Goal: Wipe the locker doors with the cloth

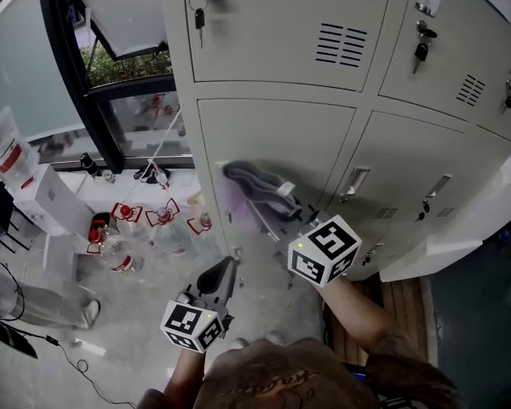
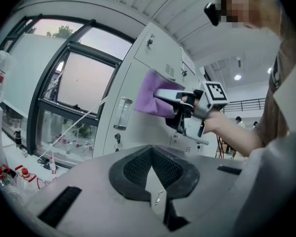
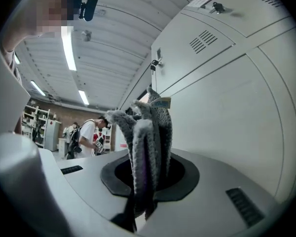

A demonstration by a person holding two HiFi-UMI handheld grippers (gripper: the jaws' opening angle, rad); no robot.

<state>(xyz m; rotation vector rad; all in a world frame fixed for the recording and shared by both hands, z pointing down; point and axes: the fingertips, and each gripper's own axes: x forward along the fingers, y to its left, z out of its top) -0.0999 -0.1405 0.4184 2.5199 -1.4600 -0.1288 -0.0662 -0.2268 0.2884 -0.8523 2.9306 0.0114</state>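
Observation:
A grey-purple cloth (image 1: 254, 186) is pressed flat against the lower-left locker door (image 1: 272, 135). My right gripper (image 1: 296, 215) is shut on the cloth's near end. In the right gripper view the bunched cloth (image 3: 149, 137) stands up out of my right gripper (image 3: 147, 181), with the door (image 3: 237, 127) just to its right. My left gripper (image 1: 229, 268) hangs lower, away from the lockers, shut and holding nothing. The left gripper view shows its jaws together, the left gripper (image 2: 153, 168) pointing towards the purple cloth (image 2: 152, 98) and the right gripper (image 2: 173, 101).
Beige lockers fill the wall, with keys (image 1: 199, 15) in the locks and recessed handles (image 1: 354, 182). Several plastic bottles (image 1: 122, 256) and white boxes (image 1: 53, 199) lie on the floor at left, below a window (image 1: 128, 66). A person (image 3: 90, 135) stands far behind.

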